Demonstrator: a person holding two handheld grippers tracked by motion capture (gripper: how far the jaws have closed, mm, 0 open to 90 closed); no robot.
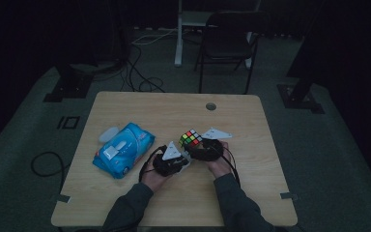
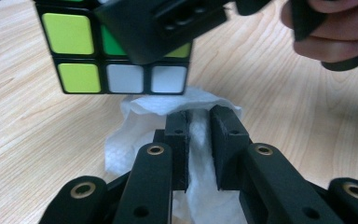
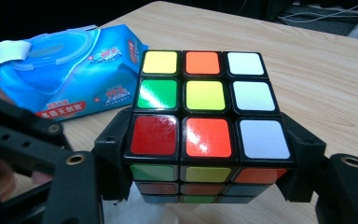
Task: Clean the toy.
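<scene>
Near the table's middle, the right gripper (image 3: 205, 186) clamps the scrambled, multicoloured plastic puzzle cube (image 3: 204, 126) just above the pale wooden table (image 1: 251, 125), while the left gripper (image 2: 198, 140) pinches a crumpled white wet wipe (image 2: 168, 105) just beneath it. Wiping it well probably means keeping the cube steady, pressing the wipe flat against one face, and stroking sticker by sticker without loosening the pinch.

Multicoloured cube (image 3: 205, 126), white wipe (image 2: 168, 140), blue wipes pack (image 1: 123, 150)

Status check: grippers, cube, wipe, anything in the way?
Right gripper shut on Rubik's cube. Left gripper shut on white wipe beneath the cube. Wet-wipe pack sits clear to the left; nothing in the way.
</scene>
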